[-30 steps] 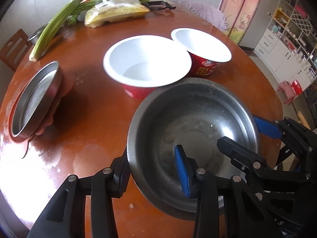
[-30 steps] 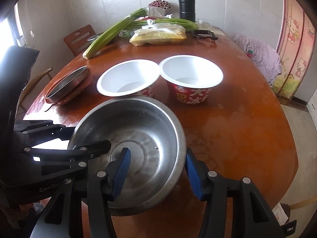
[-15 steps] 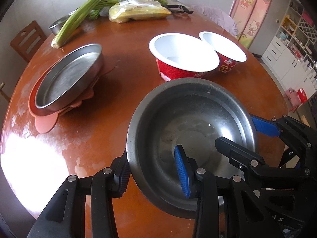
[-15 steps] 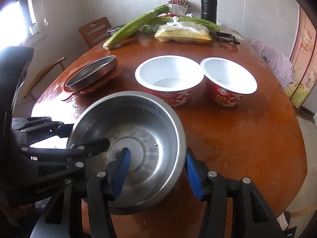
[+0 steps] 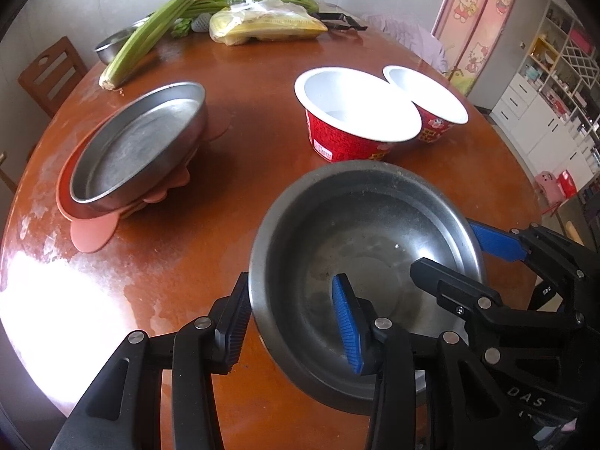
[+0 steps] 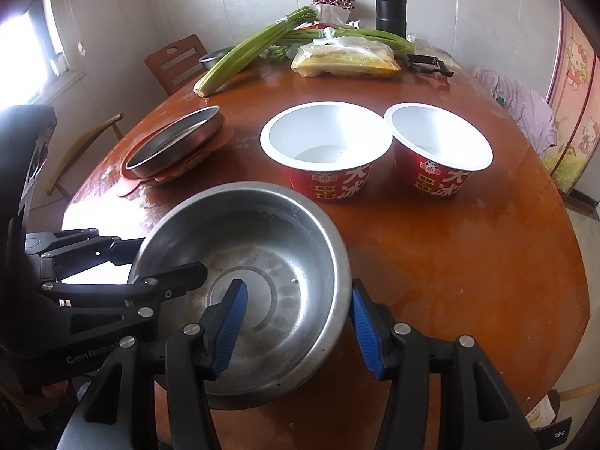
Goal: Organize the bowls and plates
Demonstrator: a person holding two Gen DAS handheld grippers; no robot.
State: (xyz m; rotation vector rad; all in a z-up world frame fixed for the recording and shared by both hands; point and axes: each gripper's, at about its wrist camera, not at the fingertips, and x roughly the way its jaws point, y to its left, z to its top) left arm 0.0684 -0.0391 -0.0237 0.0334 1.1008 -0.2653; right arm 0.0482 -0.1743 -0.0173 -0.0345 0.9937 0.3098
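Note:
A steel bowl (image 5: 375, 247) (image 6: 262, 247) is held above the near edge of the round wooden table (image 5: 243, 123) (image 6: 450, 247). My left gripper (image 5: 290, 322) straddles its left rim, one finger outside and one inside. My right gripper (image 6: 296, 324) straddles its right rim the same way. A shallow steel plate (image 5: 138, 146) (image 6: 176, 142) rests tilted on an orange plate (image 5: 93, 228) (image 6: 146, 180) at the left. Two red paper bowls with white insides (image 5: 356, 105) (image 5: 427, 93) (image 6: 326, 135) (image 6: 438, 135) stand side by side behind the steel bowl.
At the far side lie celery stalks (image 5: 157, 33) (image 6: 255, 48), a yellow food bag (image 5: 266, 26) (image 6: 345, 58), a black flask (image 6: 391, 3), a small steel bowl (image 5: 112, 43) and black tongs (image 6: 427, 63). A wooden chair (image 6: 176, 62) stands at the left.
Both grippers have carried the steel bowl leftward and back together. The stacked plates at the left now sit nearer the middle of the left wrist view, and the red bowls have shifted right.

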